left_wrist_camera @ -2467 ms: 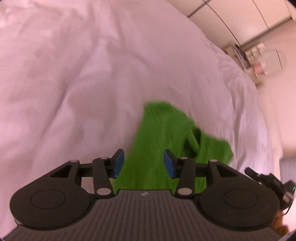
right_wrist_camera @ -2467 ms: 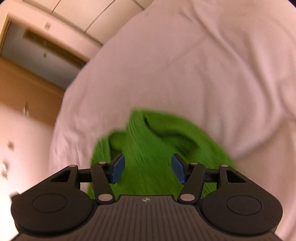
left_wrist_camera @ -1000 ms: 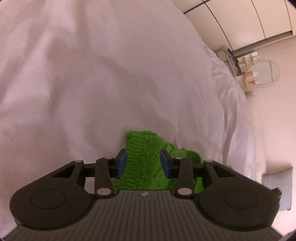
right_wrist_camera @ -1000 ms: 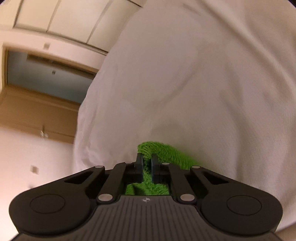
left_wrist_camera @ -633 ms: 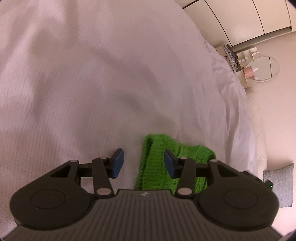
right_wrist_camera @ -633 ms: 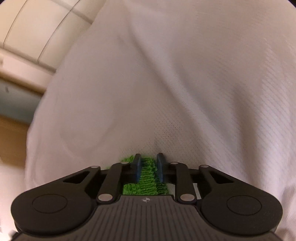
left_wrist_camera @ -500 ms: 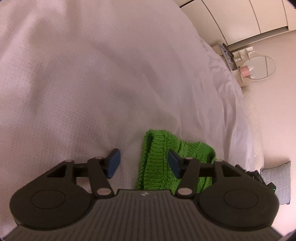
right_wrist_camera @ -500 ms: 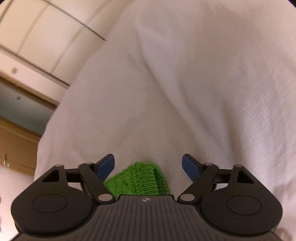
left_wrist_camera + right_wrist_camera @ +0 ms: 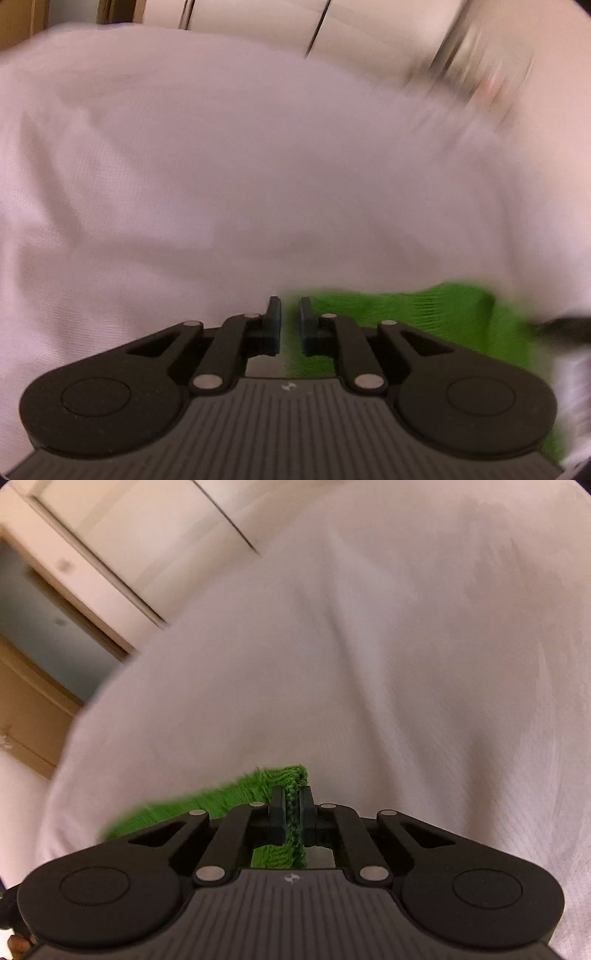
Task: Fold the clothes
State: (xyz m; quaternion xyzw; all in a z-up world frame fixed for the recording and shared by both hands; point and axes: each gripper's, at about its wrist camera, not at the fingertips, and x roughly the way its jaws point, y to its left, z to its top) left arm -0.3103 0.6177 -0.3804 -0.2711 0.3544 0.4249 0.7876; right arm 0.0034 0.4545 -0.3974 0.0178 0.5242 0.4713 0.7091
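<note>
Right wrist: right claw [image 9: 291, 812] just clamped on green knit [image 9: 207, 805] edge | left claw [image 9: 289, 325] just closed at its corner

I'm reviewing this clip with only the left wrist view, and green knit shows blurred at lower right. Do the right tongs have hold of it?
Observer: Yes. The right tongs have just been closing and now pinch an edge of the green knit between their pads.
Operator: Which way does the fabric run from there?
Observer: In the right wrist view it trails to the left of the tongs, over the white bedcover.
Operator: Anything beyond the bed on that side?
Observer: What looks like a doorway, with a wooden cabinet below it, at the left of that view.
</note>
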